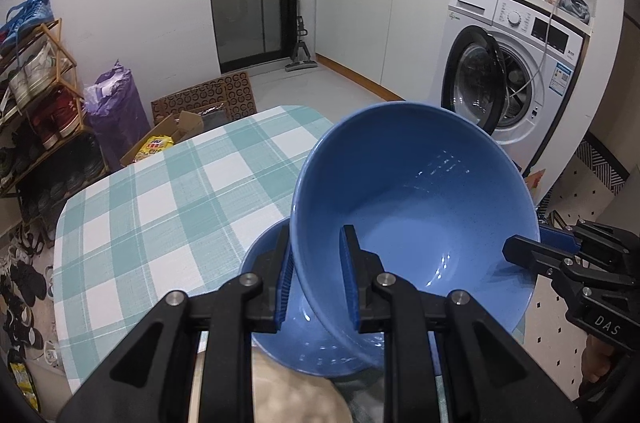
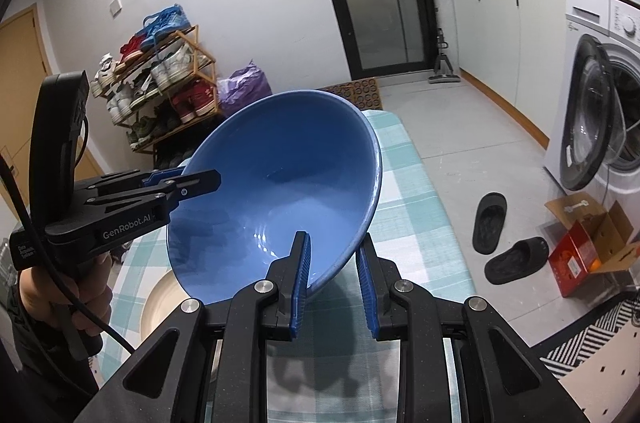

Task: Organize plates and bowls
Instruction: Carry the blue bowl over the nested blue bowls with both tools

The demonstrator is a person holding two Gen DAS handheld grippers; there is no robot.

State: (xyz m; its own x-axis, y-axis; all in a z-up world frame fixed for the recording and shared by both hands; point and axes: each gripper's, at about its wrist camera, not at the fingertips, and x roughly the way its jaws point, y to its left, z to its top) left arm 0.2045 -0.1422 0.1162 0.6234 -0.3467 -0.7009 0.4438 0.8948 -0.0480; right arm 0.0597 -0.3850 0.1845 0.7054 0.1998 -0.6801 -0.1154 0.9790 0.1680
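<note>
A large blue bowl (image 1: 412,207) is held tilted in the air above the checked counter (image 1: 168,207), gripped at opposite sides of its rim by two tools. The left tool (image 1: 316,279) is nearly closed, its pads pinching the rim at one side, and the right tool (image 2: 334,281) is likewise nearly closed on the rim at the other side. Two blue bowls can be counted: the second blue bowl (image 1: 272,303) sits below the raised one, partly hidden by it. One cream plate (image 2: 160,307) is seen beneath, at the near end of the counter. The rest of the checked counter is seen bare up to its rounded far edge, which is well apart from the bowls. Beyond that edge an open stretch of grey floor (image 2: 460,119) is seen. A washing machine (image 1: 516,71) with its door ajar stands to the right, and two black slippers (image 2: 500,239) lie on the floor near it.
</note>
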